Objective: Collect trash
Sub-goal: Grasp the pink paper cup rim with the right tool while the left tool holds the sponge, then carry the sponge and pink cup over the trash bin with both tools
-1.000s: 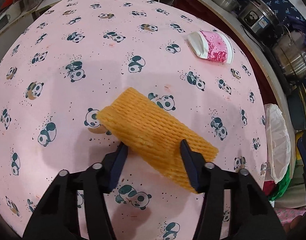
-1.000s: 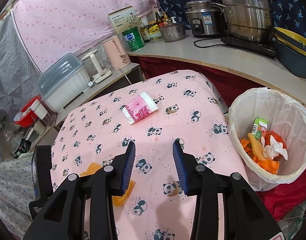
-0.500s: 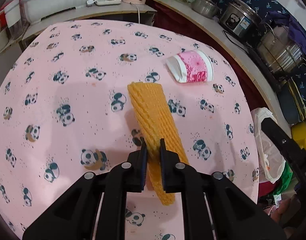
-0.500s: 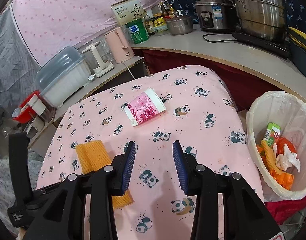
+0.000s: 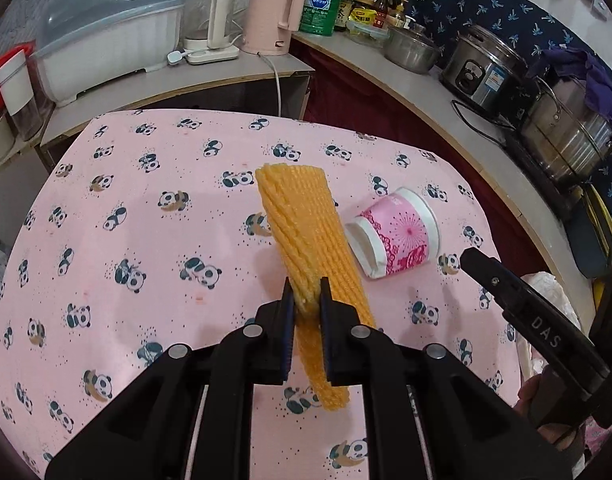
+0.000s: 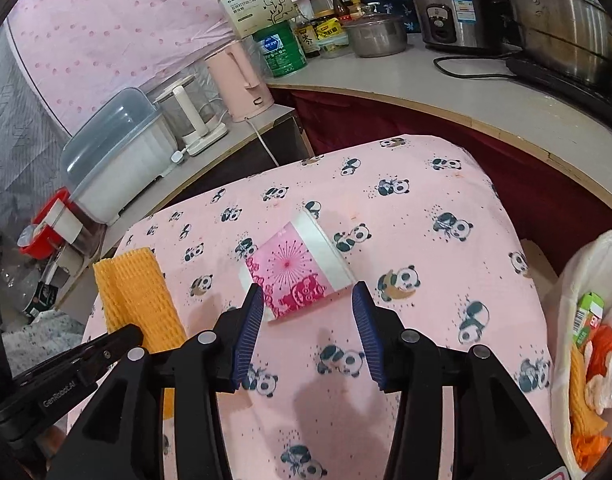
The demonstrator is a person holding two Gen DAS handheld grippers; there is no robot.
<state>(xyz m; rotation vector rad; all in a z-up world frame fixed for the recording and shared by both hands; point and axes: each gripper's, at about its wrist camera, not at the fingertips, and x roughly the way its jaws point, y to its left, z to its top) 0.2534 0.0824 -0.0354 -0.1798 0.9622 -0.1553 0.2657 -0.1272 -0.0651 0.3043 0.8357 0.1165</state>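
Observation:
My left gripper (image 5: 306,294) is shut on an orange foam net sleeve (image 5: 306,232), pinched flat and lifted off the pink panda tablecloth (image 5: 126,208). The same sleeve (image 6: 136,300) shows at the left of the right wrist view, with the left gripper's body below it. A pink and white paper cup (image 6: 298,268) lies on its side on the cloth. My right gripper (image 6: 308,320) hovers just in front of it, jaws opening, nothing between them. In the left wrist view the cup (image 5: 394,236) lies right of the sleeve.
A white-lined trash bin (image 6: 586,280) holding a green carton and orange scraps stands at the table's right edge. Beyond the table a counter carries a pink kettle (image 6: 242,80), a green tin (image 6: 280,50), a rice cooker (image 6: 450,12) and steel pots (image 5: 566,136).
The left gripper closed on the orange sleeve and raised it off the cloth. The right gripper moved forward toward the paper cup and its jaws widened.

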